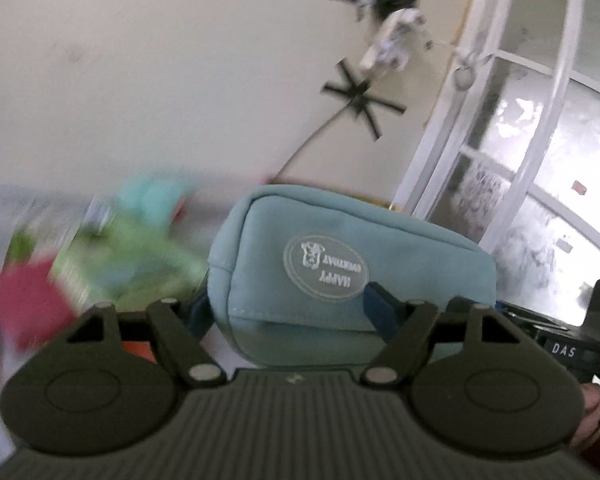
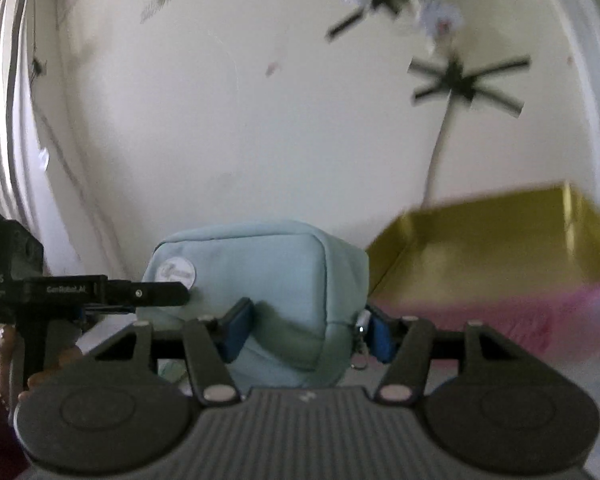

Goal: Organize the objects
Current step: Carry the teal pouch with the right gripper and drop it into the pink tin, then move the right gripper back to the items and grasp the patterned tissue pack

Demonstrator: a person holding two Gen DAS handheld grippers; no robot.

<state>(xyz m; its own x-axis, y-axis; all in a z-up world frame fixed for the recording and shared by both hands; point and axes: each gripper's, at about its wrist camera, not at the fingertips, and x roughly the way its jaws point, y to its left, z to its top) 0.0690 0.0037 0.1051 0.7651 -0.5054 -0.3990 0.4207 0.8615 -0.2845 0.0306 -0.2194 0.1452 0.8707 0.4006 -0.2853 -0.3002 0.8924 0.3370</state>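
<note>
A light blue fabric pouch (image 1: 340,264) with a round "HAPPY EVERYDAY" badge is held up in the air by both grippers. My left gripper (image 1: 288,312) is shut on its lower end, blue pads pressed to both sides. My right gripper (image 2: 304,332) is shut on the pouch (image 2: 260,276) too, near its zipper pull (image 2: 362,328). The left gripper's finger (image 2: 156,294) shows in the right wrist view, touching the pouch by the badge. The right gripper's body (image 1: 572,344) shows at the right edge of the left wrist view.
A yellow tray (image 2: 492,240) and a pink thing (image 2: 500,316) lie to the right. Blurred green, teal and red things (image 1: 112,256) lie to the left. A wall with taped cables (image 1: 360,96) and a white-framed window (image 1: 540,120) stand behind.
</note>
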